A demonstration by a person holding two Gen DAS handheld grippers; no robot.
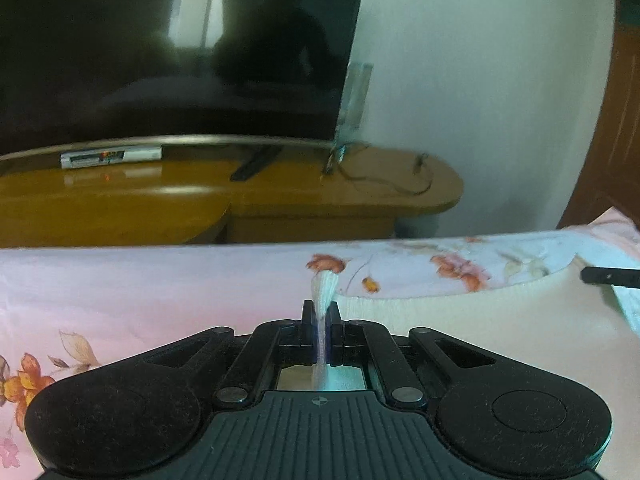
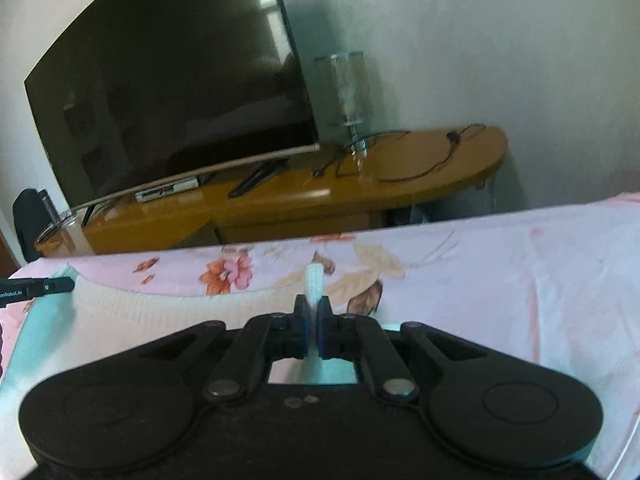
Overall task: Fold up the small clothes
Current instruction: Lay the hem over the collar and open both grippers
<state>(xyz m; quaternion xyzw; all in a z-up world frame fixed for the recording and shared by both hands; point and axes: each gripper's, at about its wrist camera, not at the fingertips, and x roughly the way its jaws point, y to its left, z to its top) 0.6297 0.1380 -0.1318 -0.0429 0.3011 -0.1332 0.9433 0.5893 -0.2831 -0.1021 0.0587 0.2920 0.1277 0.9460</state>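
Floral bedsheet (image 1: 120, 288) before a television (image 2: 168, 92): cream knit garment (image 1: 460, 316) — soft, light, limp — lies spread, its edge pinched by both left gripper (image 1: 321, 312) and right gripper (image 2: 313, 306).

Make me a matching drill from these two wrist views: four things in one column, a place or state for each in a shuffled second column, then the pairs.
Things:
1. cream garment
2. television
3. black cable
4. floral sheet

Places or states:
A. covers the bed under the clothing
B. trails loose across the right end of the wooden stand
C. pinched at its edge by both the left hand-held gripper and the right hand-held gripper
D. stands dark on the stand, screen off

Pairs: 1-C, 2-D, 3-B, 4-A
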